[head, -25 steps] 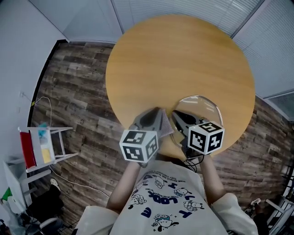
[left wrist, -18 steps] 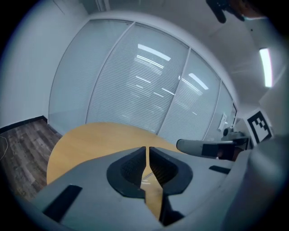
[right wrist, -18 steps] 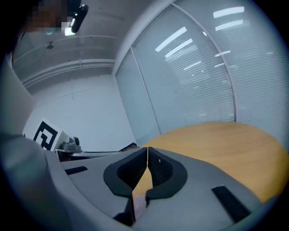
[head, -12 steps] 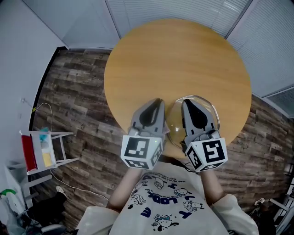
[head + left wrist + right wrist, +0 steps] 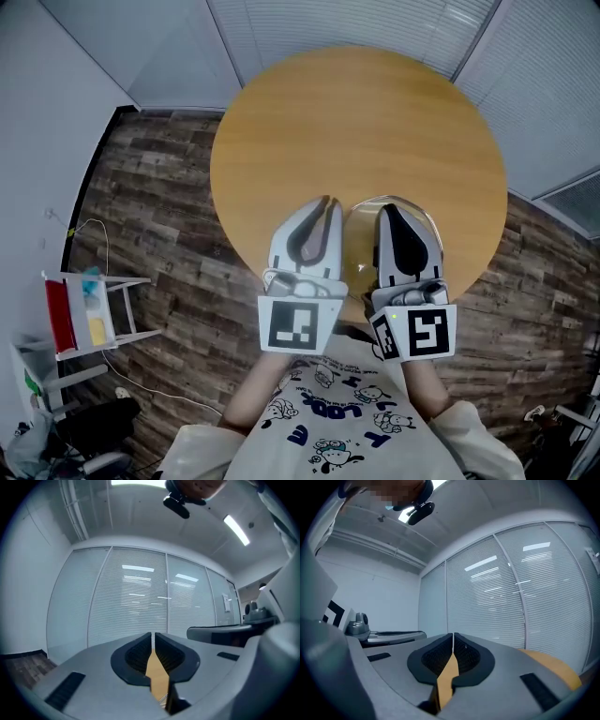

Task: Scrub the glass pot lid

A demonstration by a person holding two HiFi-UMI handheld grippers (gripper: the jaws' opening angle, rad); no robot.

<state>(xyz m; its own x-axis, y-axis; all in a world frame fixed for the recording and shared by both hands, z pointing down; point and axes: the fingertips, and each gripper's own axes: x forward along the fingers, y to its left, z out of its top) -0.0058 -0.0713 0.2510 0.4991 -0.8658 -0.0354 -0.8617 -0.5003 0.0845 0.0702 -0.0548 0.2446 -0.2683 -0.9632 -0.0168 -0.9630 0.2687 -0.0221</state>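
The glass pot lid lies on the round wooden table near its front edge; it is clear with a thin rim and partly hidden under my right gripper. My left gripper hovers just left of the lid and my right gripper over it, both pointing away from me, side by side. In the left gripper view the left gripper has its jaws closed, with only table showing behind them. The right gripper looks the same in its own view. I see nothing held in either.
A white rack with red and yellow items stands on the wood-plank floor to the left, a thin cable beside it. Slatted glass walls surround the far side of the table.
Both grippers swung from pointing inward at each other to lying parallel and pointing forward. Their marker cubes dropped closer to my body. A greyish patch seen by the left jaws earlier no longer shows.
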